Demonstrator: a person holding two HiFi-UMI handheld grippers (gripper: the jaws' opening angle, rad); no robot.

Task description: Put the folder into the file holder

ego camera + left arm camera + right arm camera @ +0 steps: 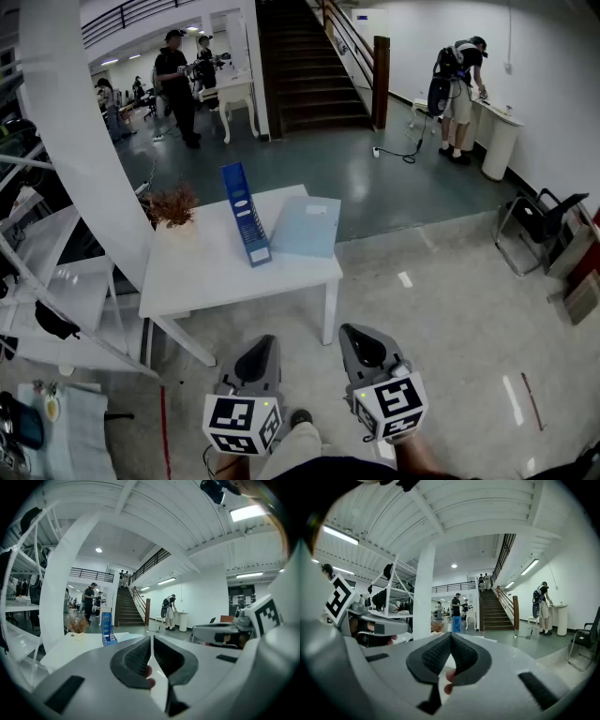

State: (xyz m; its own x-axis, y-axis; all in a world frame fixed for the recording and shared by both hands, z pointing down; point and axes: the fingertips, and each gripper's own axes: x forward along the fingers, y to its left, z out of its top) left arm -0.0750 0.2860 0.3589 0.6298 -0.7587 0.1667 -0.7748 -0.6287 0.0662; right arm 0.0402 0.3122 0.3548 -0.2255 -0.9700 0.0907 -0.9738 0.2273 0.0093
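The blue file holder (246,214) stands upright on the white table (216,272). The pale blue folder (307,226) lies flat just to its right, by the table's far right corner. Both grippers hang low in front of the table, well short of it. My left gripper (262,344) is shut with nothing between its jaws. My right gripper (357,334) is also shut and holds nothing. The left gripper (151,641) looks toward the file holder (107,628). Past the closed right gripper (450,638), the file holder (456,624) shows far off.
A small dried plant (173,204) in a pot sits at the table's far left. A white column (75,131) and metal shelving (37,281) stand left of the table. A chair (539,220) is at the far right. People stand in the background near the stairs (309,66).
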